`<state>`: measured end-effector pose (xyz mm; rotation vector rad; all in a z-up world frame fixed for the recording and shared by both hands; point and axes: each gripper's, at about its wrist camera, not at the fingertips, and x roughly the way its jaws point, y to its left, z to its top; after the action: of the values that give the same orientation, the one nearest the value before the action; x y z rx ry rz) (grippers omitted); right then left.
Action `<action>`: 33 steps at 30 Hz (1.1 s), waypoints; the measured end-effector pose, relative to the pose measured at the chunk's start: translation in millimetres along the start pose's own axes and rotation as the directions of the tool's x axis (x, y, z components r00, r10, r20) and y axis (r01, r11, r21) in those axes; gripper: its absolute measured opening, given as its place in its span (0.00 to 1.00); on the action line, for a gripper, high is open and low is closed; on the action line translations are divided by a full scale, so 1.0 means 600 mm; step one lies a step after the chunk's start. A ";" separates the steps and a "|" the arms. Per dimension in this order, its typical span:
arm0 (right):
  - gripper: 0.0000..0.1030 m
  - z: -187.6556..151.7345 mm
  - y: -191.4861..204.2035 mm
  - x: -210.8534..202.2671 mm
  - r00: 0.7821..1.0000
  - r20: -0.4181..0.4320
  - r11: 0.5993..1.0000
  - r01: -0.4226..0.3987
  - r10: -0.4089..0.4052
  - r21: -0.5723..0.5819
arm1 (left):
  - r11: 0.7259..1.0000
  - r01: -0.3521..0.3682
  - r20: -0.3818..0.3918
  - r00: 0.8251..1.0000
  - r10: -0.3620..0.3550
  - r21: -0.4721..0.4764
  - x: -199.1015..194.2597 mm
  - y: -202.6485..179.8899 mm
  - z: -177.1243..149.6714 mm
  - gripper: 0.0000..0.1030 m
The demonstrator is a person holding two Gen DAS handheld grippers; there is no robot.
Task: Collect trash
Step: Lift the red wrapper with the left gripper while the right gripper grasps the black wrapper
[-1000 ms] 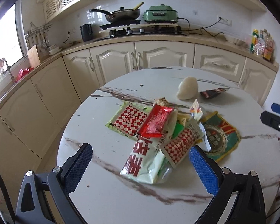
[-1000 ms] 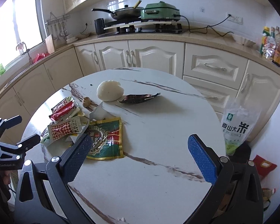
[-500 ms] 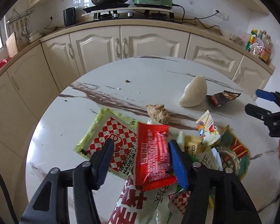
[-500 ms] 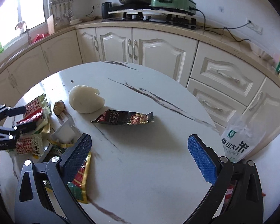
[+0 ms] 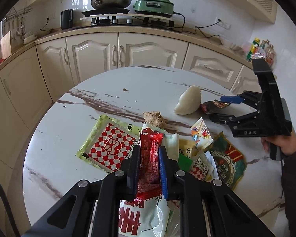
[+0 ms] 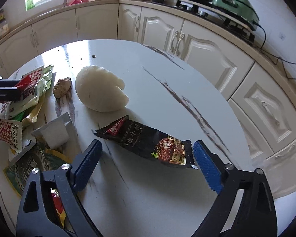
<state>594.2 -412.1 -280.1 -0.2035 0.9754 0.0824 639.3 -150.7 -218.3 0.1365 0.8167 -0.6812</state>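
A red snack wrapper (image 5: pixel 150 169) lies on top of a pile of packets on the round marble table (image 5: pixel 100 83). My left gripper (image 5: pixel 149 148) is closing on it, and both pads press its crumpled sides. In the right wrist view a black foil wrapper (image 6: pixel 140 136) lies flat on the table. My right gripper (image 6: pixel 147 144) straddles it lengthwise with its jaws closing, and the pads stand just off its two ends. The left wrist view also shows the right gripper (image 5: pixel 220 107) at the right, held by a person's hand (image 5: pixel 280 144).
A white doughy lump (image 6: pixel 100 88) and a small brown lump (image 6: pixel 62 87) lie beside the black wrapper. The pile holds a red-checked green sachet (image 5: pixel 110 144), a white and green bag (image 5: pixel 146 215) and a dark green packet (image 5: pixel 229 164). Cream cabinets (image 5: pixel 126 53) ring the table.
My left gripper moved forward over the pile and closed its wide jaws onto the red wrapper. My right gripper dropped toward the black wrapper, rolled, and began narrowing around it.
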 end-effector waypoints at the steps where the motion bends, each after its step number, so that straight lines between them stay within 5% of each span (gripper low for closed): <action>1: 0.60 0.001 -0.004 0.001 1.000 -0.002 1.000 -0.007 0.007 0.013 | 1.000 0.002 0.005 1.000 -0.002 0.001 -0.010 0.000 -0.005 0.14; 4: 0.34 0.002 -0.015 -0.001 0.999 -0.013 0.999 -0.029 0.030 0.040 | 1.000 0.022 0.021 1.000 -0.023 0.002 -0.042 -0.005 -0.019 0.14; 5: 0.14 0.001 -0.017 -0.004 0.999 -0.017 0.998 -0.031 0.032 0.047 | 1.000 0.021 0.027 0.999 -0.021 0.001 -0.053 -0.004 -0.025 0.14; 7: 0.03 0.000 -0.018 -0.009 0.999 -0.021 0.998 -0.025 0.026 0.058 | 1.000 0.024 0.030 0.999 -0.024 0.001 -0.067 -0.006 -0.032 0.14; 18: 0.01 -0.031 0.021 -0.097 0.995 0.059 0.988 -0.083 0.076 0.132 | 0.999 0.040 0.071 0.997 -0.040 -0.004 -0.172 -0.032 -0.068 0.14; 25: 0.01 -0.078 0.073 -0.140 0.994 0.023 0.984 -0.114 0.111 0.140 | 0.999 0.052 0.080 0.995 -0.052 0.002 -0.235 -0.043 -0.103 0.14; 28: 0.10 -0.084 0.080 -0.149 0.996 0.043 0.985 -0.089 0.084 0.150 | 0.998 0.058 0.081 0.995 -0.056 -0.014 -0.251 -0.043 -0.115 0.14; 30: 0.32 -0.079 0.085 -0.146 0.997 0.045 0.986 -0.065 0.059 0.155 | 0.998 0.057 0.079 0.995 -0.055 -0.017 -0.259 -0.044 -0.121 0.14; 32: 0.64 -0.070 0.101 -0.146 0.998 0.060 0.993 -0.026 0.019 0.117 | 0.998 0.058 0.078 0.995 -0.056 -0.018 -0.267 -0.045 -0.126 0.14; 33: 0.66 -0.066 0.107 -0.147 0.997 0.079 0.994 -0.029 0.020 0.108 | 0.998 0.059 0.081 0.995 -0.057 -0.020 -0.273 -0.045 -0.129 0.14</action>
<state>502.0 -355.5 -237.2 -0.0872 0.9025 0.0591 494.6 -60.4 -151.3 0.0651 0.7525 -0.7276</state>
